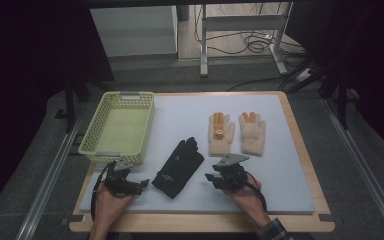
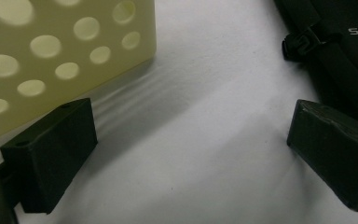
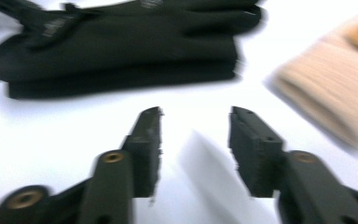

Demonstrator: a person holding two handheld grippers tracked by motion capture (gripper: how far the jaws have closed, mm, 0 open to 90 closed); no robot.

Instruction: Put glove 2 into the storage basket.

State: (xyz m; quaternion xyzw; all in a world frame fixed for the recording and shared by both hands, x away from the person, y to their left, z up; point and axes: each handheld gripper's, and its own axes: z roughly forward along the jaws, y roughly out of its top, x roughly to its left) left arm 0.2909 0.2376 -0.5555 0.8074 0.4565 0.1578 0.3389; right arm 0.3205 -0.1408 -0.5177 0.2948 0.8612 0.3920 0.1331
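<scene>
At the left of the white mat (image 1: pixel 280 165), the yellow perforated basket (image 1: pixel 119 127) stood near the mat's far corner; in the left gripper view it was cut off by the frame, showing just one holed corner. Just in front of it the left gripper (image 1: pixel 143 185) rested low over the mat, its jaws spread wide with nothing but bare mat between them. The black glove (image 1: pixel 179 167) lay flat between the two grippers, fingers pointing away from the person; its small printing was too fine to read, and the right gripper view showed it smeared by blur. The right gripper (image 1: pixel 208 177) pointed toward that glove, jaws about half apart and empty. Beyond it lay two cream gloves (image 1: pixel 237 132) side by side, their orange patches indistinct.
</scene>
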